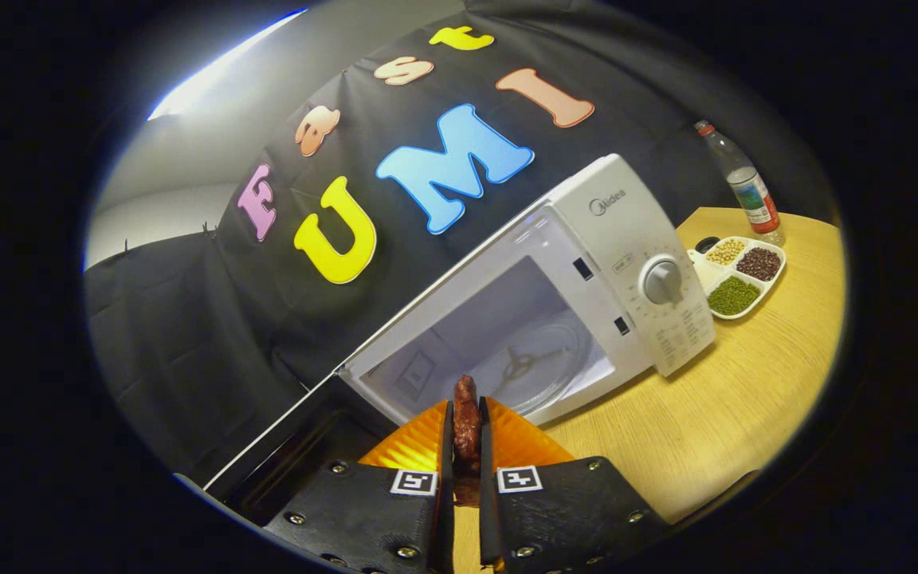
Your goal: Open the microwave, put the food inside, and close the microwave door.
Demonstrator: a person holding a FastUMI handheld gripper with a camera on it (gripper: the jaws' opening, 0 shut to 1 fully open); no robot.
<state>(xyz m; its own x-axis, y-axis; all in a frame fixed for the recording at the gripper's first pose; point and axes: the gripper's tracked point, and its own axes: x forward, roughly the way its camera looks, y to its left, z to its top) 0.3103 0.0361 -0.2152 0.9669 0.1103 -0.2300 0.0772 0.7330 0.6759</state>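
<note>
The gripper (467, 430) is closed on the food (467, 422): both fingers press on its two sides, w/ only a thin gap left between them. The food is a dark red-brown piece, narrow and lumpy, w/ a glossy, a bit wrinkled surface; its rounded top end stands up a little beyond the fingertips. It is in the air, in front of the microwave opening, not yet inside.

The microwave (634, 231) is a white box w/ smooth plastic-looking walls, and it appears tilted in this view. Its door (284, 450) is swung open, dark w/ a thin white edge, and lies near the gripper body. Inside, the cavity is pale and matte. On its floor sits a round glass turntable (535, 363), transparent, w/ a three-arm support seen through it. The control panel has one round grey knob (662, 281) and small printed marks around and under it.

The microwave stands on a wooden table (746, 399), light yellow w/ fine grain. Beyond the microwave, on the table, is a white divided tray (698, 263) w/ rounded corners: green beans, dark red beans and pale yellow beans in separate compartments. Just behind the tray stands a clear bottle (746, 187), red cap.
</note>
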